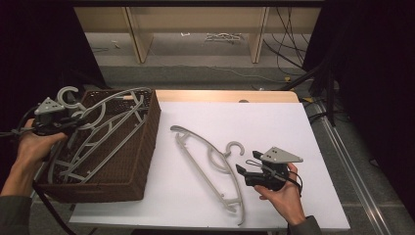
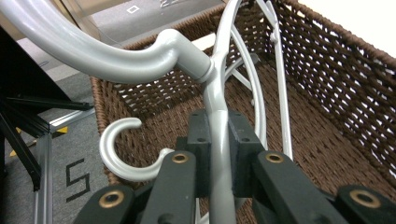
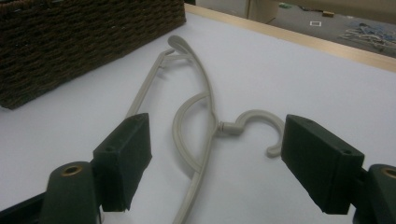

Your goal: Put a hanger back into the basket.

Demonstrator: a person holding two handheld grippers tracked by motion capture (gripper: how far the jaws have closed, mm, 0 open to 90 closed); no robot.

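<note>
A grey plastic hanger [image 1: 210,161] lies flat on the white table top [image 1: 274,122], its hook [image 3: 254,122] pointing toward my right gripper [image 1: 244,172]. That gripper is open, its jaws spread wide just short of the hook, touching nothing. A brown woven basket [image 1: 142,142] at the left holds several more grey hangers [image 1: 93,147]. My left gripper [image 1: 66,122] sits at the basket's far left corner, shut on the shoulder of one hanger [image 2: 217,112] just below its hook. Another hook [image 2: 119,154] curls beside the jaws.
The white top ends in a wooden strip [image 1: 220,95] at the far side. Beyond it are grey floor, wooden legs [image 1: 137,34] and cables [image 1: 293,49]. Black metal framing [image 2: 23,121] stands left of the basket.
</note>
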